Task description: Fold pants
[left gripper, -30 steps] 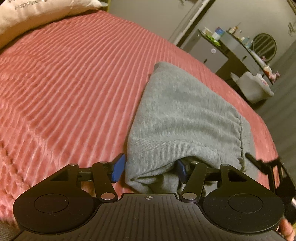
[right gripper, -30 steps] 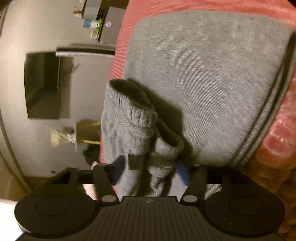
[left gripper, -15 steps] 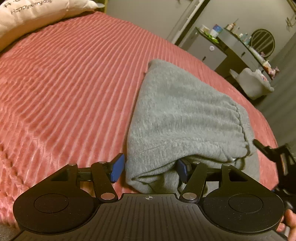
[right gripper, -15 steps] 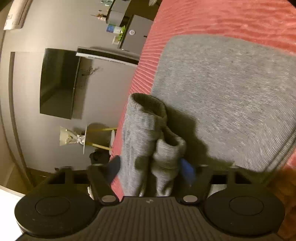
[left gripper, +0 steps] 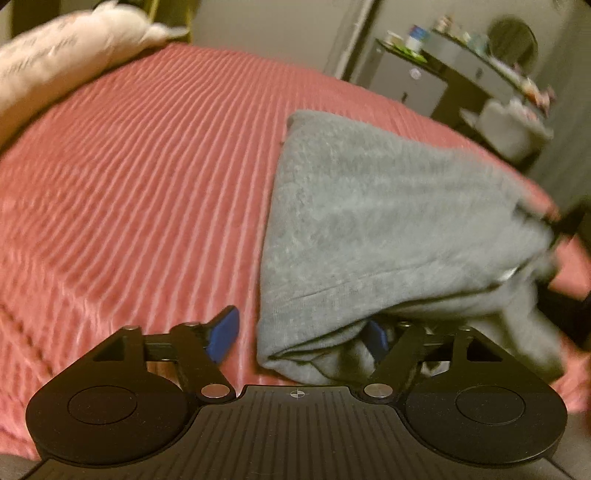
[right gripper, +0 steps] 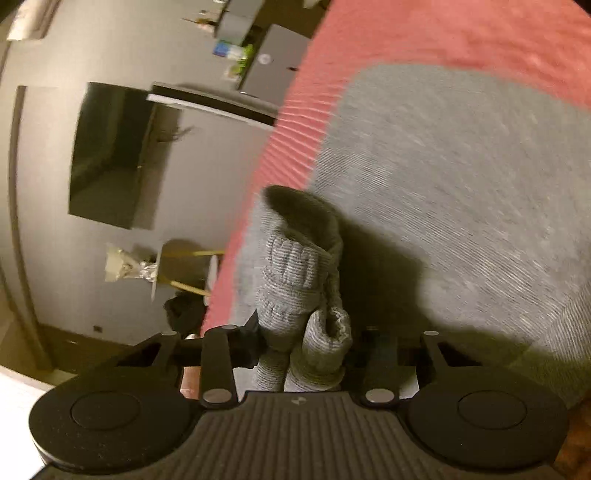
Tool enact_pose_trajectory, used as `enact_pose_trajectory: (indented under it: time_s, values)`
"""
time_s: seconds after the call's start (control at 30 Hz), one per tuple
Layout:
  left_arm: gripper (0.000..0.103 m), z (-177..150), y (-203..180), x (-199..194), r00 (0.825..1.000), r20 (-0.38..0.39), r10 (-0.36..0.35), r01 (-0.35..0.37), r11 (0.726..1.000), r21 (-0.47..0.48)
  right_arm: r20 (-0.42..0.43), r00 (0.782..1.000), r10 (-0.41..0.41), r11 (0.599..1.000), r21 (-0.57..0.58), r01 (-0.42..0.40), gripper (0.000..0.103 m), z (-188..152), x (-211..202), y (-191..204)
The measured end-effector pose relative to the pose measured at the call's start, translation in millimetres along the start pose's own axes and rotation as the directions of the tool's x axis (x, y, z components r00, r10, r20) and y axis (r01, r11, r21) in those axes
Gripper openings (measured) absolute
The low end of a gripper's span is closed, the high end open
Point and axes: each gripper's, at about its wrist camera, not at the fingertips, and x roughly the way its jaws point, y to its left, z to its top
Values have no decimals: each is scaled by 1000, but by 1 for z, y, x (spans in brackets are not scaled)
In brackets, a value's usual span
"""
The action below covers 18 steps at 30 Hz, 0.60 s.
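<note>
Right gripper [right gripper: 301, 341] is now pinching the ribbed cuff end [right gripper: 295, 295] of the gray pants [right gripper: 461, 206]; its jaws have just been closing, where half a second ago they stood wide on either side of those same cuffs without pressing them. In the right wrist view the bunched cuffs are squeezed between the fingers and standing up off the bedspread [right gripper: 424, 33], and the gripper is sitting a little higher over the cloth than it was.

Left gripper [left gripper: 301, 332] is doing the opposite. Its jaws have just been opening further and are standing spread, with the near corner of the pants [left gripper: 369, 221] lying between them. The left pad [left gripper: 223, 334] is clear of the cloth, over bare bedspread [left gripper: 129, 184]. The right pad [left gripper: 376, 334] is tucked under the fold, and in this blurred frame it is hard to say whether it is touching fabric, though it does not appear to be clamping anything.

Pants themselves are lying folded in a thick stack near the edge of the bed, well apart from the pillow [left gripper: 55, 62]. At the far right of the left view the cloth is being drawn taut toward a dark shape, probably the other gripper.

Judging from this, the right hand is taking charge of the cuff end for another fold, while the left is letting go or resetting its hold.
</note>
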Motion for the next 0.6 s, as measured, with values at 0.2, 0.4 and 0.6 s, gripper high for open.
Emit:
enact_pose_trajectory:
  time_s: [0.2, 0.4, 0.6]
  values:
    - [79, -1, -10, -4, 999, 34, 16, -17, 999, 46, 51, 984, 169, 985, -40, -167, 37, 26, -44, 48]
    - [58, -4, -36, -23, 985, 173, -28, -1, 986, 164, 88, 973, 214, 971, -125, -202, 37, 56, -73, 71]
    - [29, -15, -49, -29, 976, 214, -44, -4, 975, 221, 94, 989, 114, 986, -133, -101, 37, 63, -85, 49]
